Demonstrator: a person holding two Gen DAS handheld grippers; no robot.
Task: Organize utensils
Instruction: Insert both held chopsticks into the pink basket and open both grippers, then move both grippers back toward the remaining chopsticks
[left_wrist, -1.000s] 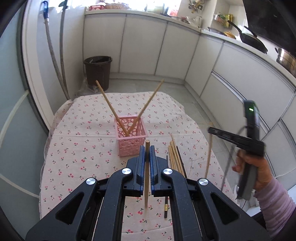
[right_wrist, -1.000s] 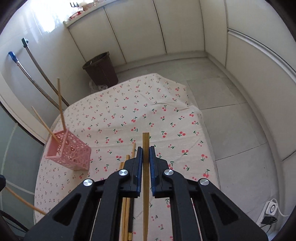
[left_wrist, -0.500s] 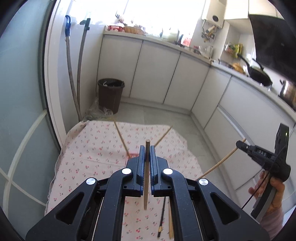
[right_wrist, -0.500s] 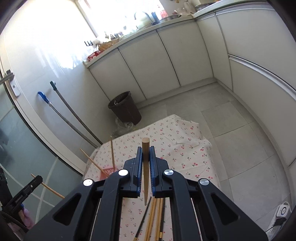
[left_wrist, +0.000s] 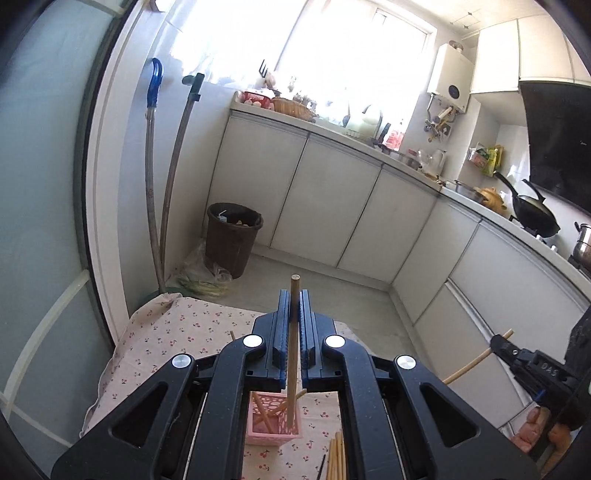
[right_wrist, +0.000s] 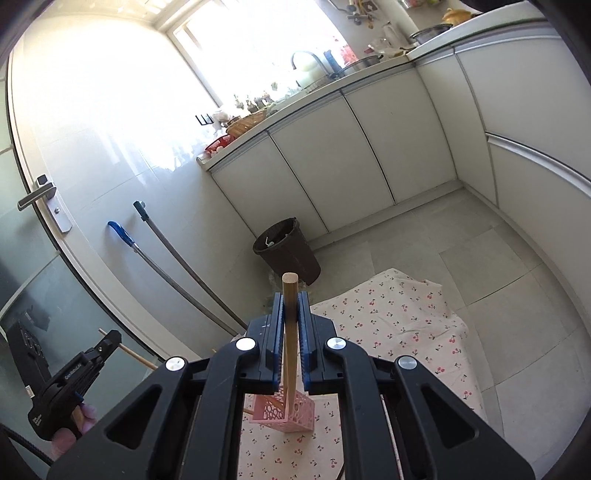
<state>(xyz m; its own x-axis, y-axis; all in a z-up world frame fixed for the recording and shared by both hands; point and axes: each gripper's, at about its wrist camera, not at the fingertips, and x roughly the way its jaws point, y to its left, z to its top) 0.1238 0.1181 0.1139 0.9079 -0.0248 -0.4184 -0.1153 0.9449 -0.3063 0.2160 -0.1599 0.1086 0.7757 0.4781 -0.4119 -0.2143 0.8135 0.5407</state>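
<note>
Pinching one chopstick (left_wrist: 293, 332) upright in each gripper's fingers, left gripper (left_wrist: 293, 317) and right gripper (right_wrist: 290, 317), we aim their lower ends into the pink basket (left_wrist: 273, 428).

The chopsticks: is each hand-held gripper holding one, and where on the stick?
Yes. The left hand-held gripper pinches a wooden chopstick near its thick top end. The right hand-held gripper grips another chopstick the same way.

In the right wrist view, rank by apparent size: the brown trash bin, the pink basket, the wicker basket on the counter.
1. Brown trash bin, largest.
2. Pink basket, partly hidden by the right gripper and nearer the camera, so unsure.
3. Wicker basket, smallest.
</note>
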